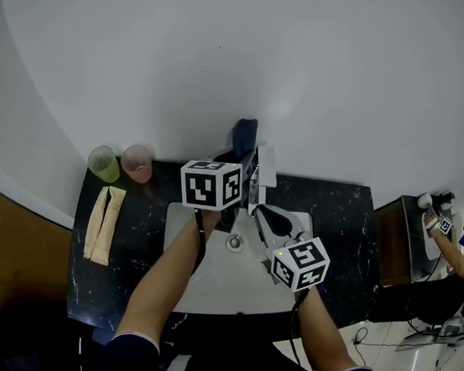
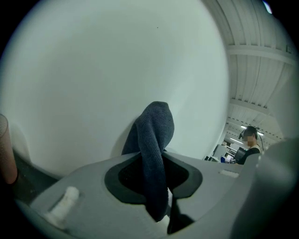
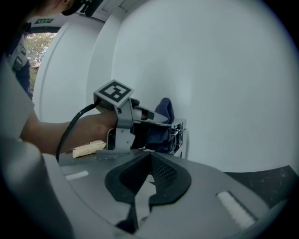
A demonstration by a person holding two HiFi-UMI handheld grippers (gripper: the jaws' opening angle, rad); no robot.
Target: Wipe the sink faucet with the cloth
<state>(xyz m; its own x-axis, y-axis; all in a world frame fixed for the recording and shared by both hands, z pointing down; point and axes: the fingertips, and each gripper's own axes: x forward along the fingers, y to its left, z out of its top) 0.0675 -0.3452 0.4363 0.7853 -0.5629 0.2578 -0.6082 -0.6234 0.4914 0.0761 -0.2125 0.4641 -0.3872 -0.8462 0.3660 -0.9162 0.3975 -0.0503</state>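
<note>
A dark blue cloth (image 2: 156, 135) stands up between the jaws of my left gripper (image 2: 156, 179), which is shut on it. In the head view this gripper (image 1: 242, 160) holds the cloth (image 1: 244, 134) at the top of the chrome faucet (image 1: 261, 175), close to the white wall. The right gripper view shows the cloth (image 3: 164, 111) pressed against the faucet (image 3: 180, 135) from the left. My right gripper (image 3: 149, 179) is shut with nothing between its jaws. It hovers over the white sink (image 1: 200, 290), in front of the faucet, with its tips (image 1: 270, 222) pointing towards it.
A green cup (image 1: 102, 164) and a pink cup (image 1: 137, 163) stand at the back left of the black counter (image 1: 337, 213). Beige sticks (image 1: 104, 223) lie in front of them. The drain (image 1: 234, 242) sits mid-basin. A person (image 1: 450, 241) is at far right.
</note>
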